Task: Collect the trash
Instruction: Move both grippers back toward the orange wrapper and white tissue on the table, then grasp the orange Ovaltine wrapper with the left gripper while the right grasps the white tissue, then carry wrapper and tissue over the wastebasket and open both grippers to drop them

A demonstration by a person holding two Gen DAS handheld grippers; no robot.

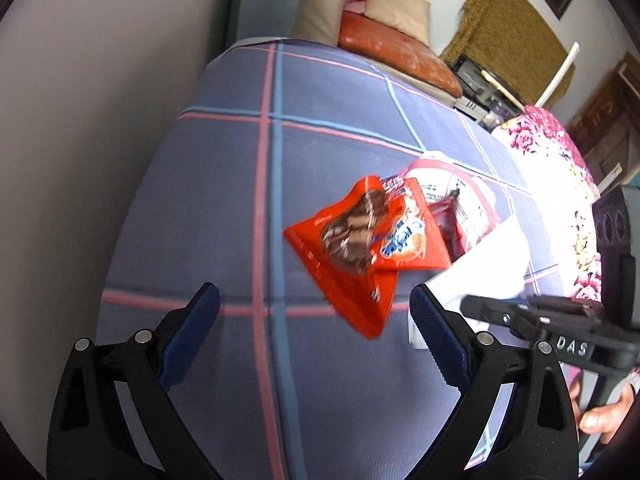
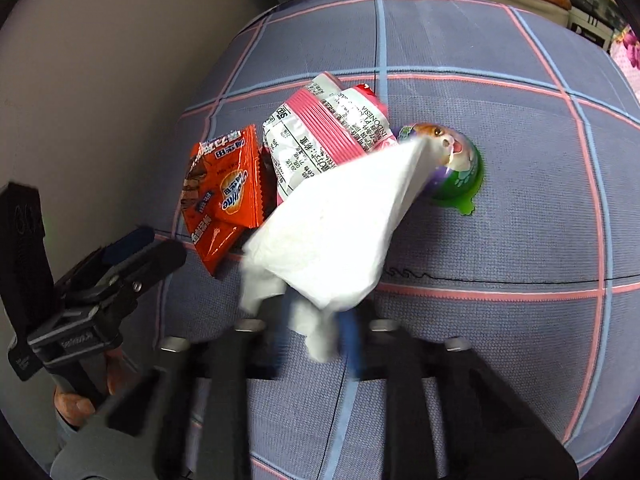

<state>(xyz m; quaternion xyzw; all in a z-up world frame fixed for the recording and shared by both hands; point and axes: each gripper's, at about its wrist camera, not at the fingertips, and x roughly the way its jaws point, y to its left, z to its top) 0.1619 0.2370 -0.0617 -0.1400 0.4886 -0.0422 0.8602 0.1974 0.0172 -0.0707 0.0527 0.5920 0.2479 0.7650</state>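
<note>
Right tongs [image 2: 316, 332], blurred in their own view, are clamped on the near corner of a white tissue [image 2: 340, 224]; the rest of the sheet fans out ahead of them, draped over the pink-and-white packet [image 2: 320, 132] and the edge of the green jelly cup [image 2: 460, 176]. A corner grip probably suits so limp a sheet, since it lets the tissue peel off the pile without dragging the items beneath.

Left tongs [image 1: 314, 332] stand wide apart and empty, pointed steeply down at the checked bed cover [image 1: 224, 184]. The orange snack wrapper [image 1: 360, 248] lies just ahead of them, slightly toward their right finger [image 1: 436, 336], so they seem positioned to take it.

All trash sits in one cluster on the cover: orange wrapper to the left of the right tongs' line, packet beyond it, cup farthest right. No bin or bag is visible in either view.

A hand [image 1: 604, 416] holds the right tool's handle at the lower right edge.
</note>
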